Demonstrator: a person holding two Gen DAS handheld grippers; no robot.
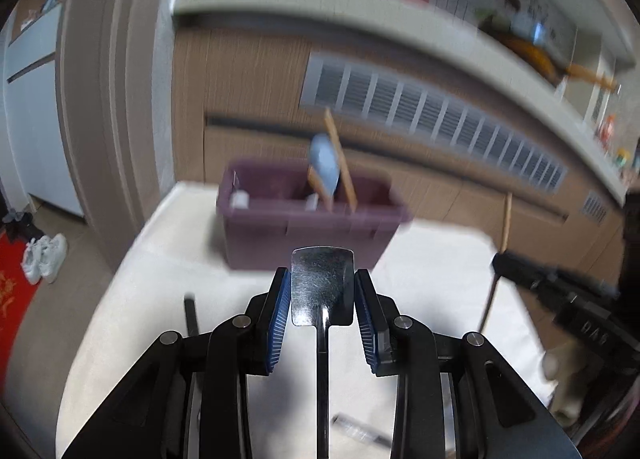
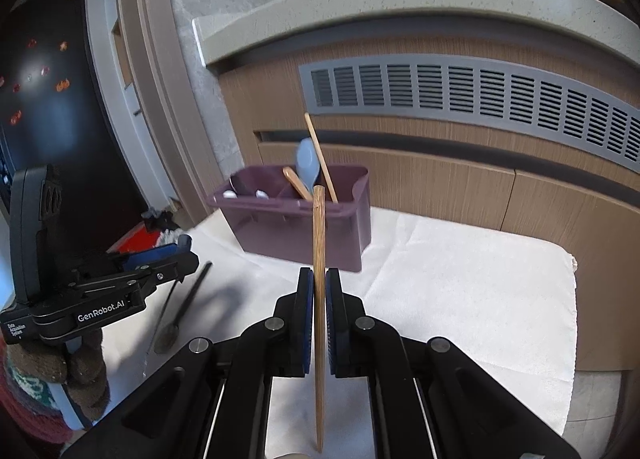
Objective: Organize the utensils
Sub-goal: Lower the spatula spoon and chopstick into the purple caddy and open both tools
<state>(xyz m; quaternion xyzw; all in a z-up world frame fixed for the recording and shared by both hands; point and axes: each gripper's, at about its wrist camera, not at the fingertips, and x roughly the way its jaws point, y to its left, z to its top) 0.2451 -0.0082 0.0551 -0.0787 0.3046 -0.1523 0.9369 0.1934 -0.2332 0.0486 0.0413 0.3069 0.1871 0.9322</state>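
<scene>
My left gripper point(image 1: 322, 275) is shut on a shiny metal utensil point(image 1: 322, 291); the blue pads press both edges of its flat, squared head and the thin stem runs back under the jaws. My right gripper point(image 2: 319, 273) is shut on a long wooden chopstick point(image 2: 319, 227) that stands nearly upright. Ahead of both sits a purple caddy point(image 1: 280, 227) point(image 2: 288, 235) holding a blue spoon point(image 2: 307, 167), a wooden spoon point(image 2: 296, 181) and a wooden stick point(image 2: 320, 155). Each view catches the other gripper at its side: the right gripper point(image 1: 500, 259) and the left gripper point(image 2: 186, 253).
A white cloth point(image 2: 460, 283) covers the table under the caddy. A dark stick point(image 2: 196, 291) lies on it at the left, beside a spoon shape point(image 2: 166, 335) below the left gripper. Behind stand a wood-panelled counter front and a grey vent grille point(image 2: 480, 91).
</scene>
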